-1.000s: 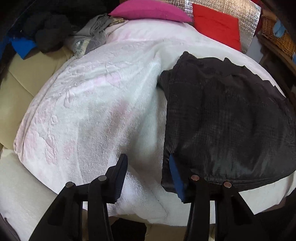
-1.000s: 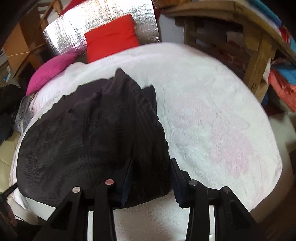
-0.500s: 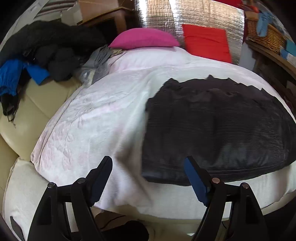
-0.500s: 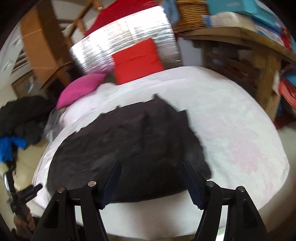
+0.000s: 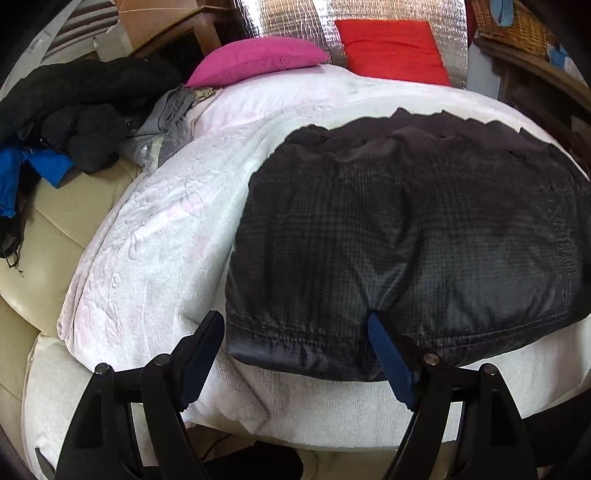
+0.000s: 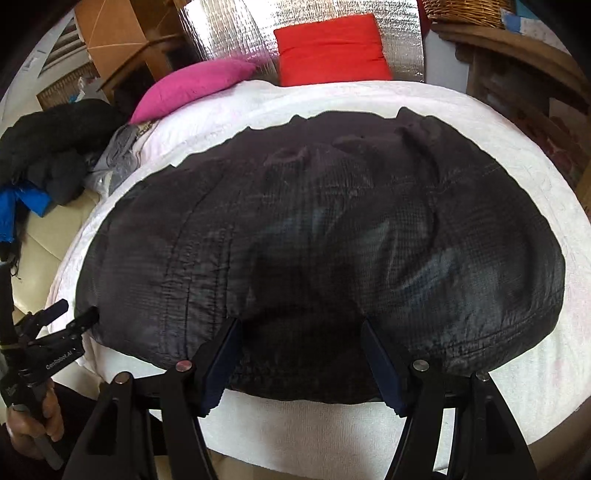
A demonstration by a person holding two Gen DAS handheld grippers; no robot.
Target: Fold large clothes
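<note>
A large black checked garment (image 5: pixel 399 236) lies spread flat on a white blanket (image 5: pixel 159 236) over a bed; it fills the middle of the right wrist view (image 6: pixel 314 243). My left gripper (image 5: pixel 295 350) is open, its jaws straddling the garment's near left hem corner without holding it. My right gripper (image 6: pixel 301 354) is open over the near hem, nothing between its jaws. The left gripper also shows in the right wrist view (image 6: pixel 70 314), open beside the garment's left edge.
A pink pillow (image 5: pixel 255 59) and a red cushion (image 5: pixel 391 48) lie at the head, against a silver foil panel (image 6: pixel 236 26). A pile of dark and blue clothes (image 5: pixel 59 122) lies at left on a cream sofa (image 5: pixel 33 240). Wooden shelving (image 6: pixel 524 74) stands at right.
Both grippers opened wider and let go of the garment's hem, pulled back, then came in close to the near hem again. The garment now lies spread flat.
</note>
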